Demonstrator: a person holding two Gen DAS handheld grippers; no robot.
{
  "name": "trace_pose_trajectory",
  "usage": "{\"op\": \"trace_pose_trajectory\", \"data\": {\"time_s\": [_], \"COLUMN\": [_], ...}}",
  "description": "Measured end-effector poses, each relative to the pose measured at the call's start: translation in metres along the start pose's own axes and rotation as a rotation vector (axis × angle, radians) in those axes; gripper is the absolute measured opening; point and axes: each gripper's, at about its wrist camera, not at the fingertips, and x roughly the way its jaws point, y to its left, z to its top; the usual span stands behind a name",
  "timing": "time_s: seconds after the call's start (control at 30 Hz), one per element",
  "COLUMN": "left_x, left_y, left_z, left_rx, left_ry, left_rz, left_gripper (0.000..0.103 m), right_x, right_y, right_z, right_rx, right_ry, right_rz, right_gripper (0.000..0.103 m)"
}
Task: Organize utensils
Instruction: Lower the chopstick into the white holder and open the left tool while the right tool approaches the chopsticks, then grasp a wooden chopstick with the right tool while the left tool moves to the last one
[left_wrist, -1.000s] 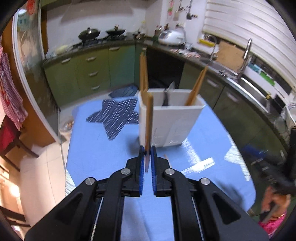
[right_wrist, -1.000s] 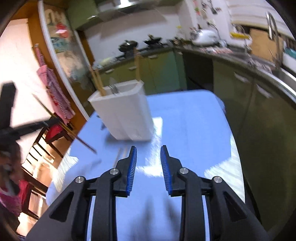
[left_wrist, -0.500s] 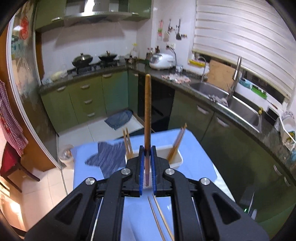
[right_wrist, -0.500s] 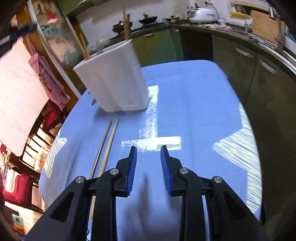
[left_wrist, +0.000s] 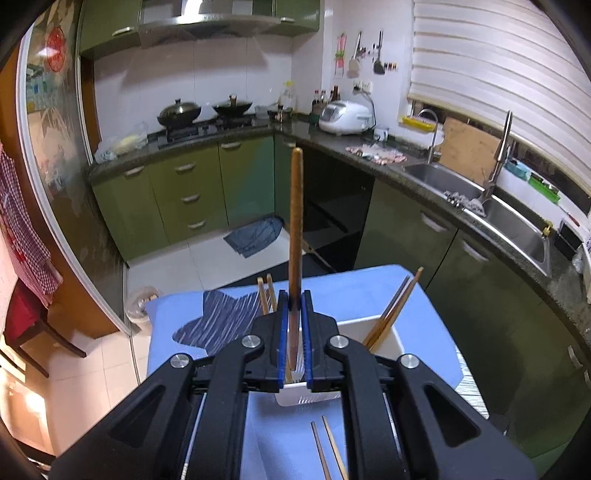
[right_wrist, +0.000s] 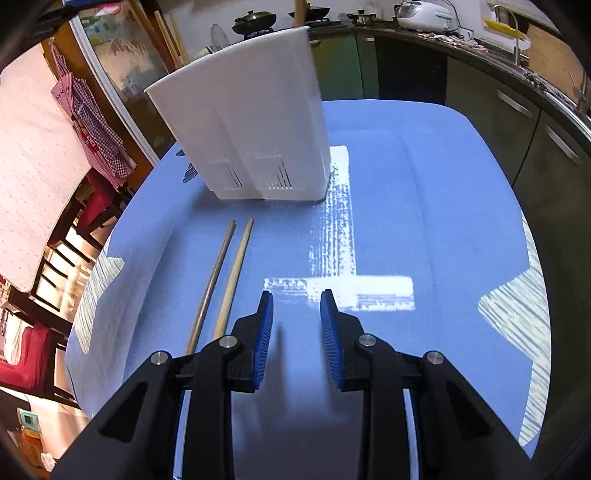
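one white utensil holder (right_wrist: 251, 122) stands on one blue tablecloth (right_wrist: 424, 206). two loose chopsticks (right_wrist: 221, 280) lie on the cloth in front of the holder. in the left wrist view two chopsticks (left_wrist: 393, 310) lean in the holder's right side and two more (left_wrist: 266, 293) stick up at its left. one wooden utensil handle (left_wrist: 295, 236) sits upright in the left gripper (left_wrist: 294, 332). two grippers in all, the right gripper (right_wrist: 295, 328) with nothing in it. two pots (left_wrist: 207, 110) on the stove, one rice cooker (left_wrist: 345, 116), one sink (left_wrist: 491, 214) with two faucets.
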Motion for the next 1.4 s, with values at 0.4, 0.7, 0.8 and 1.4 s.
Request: {"op": "trace_pose_trajectory", "data": {"time_s": [0.4,0.7,0.8,1.4], "left_x": [0.038,0.021,0.014,-0.014], "left_y": [0.012,0.014,0.011,0.028], "left_z": [-0.030,-0.033,-0.037,-0.057], "left_rx": [-0.014,-0.007,0.000,-0.001], "left_ry": [0.076,0.043,0.040,0.050], "left_rz": [-0.009,-0.021,-0.029,-0.028], "left_gripper": [0.023,0.040,0.040,0.041], "right_x": [0.033,0.054,0.061,0.056], "right_y": [0.037,0.056,0.056,0.065], "right_z": [0.023,0.028,0.029,0.035], "right_rx": [-0.063,-0.117,-0.123,-0.138], "right_ry": [0.096,0.143,0.161,0.156], "right_rz": [-0.001,-0.066,-0.090,-0.085], "right_gripper": [0.027,0.019,0.018,0.015]}}
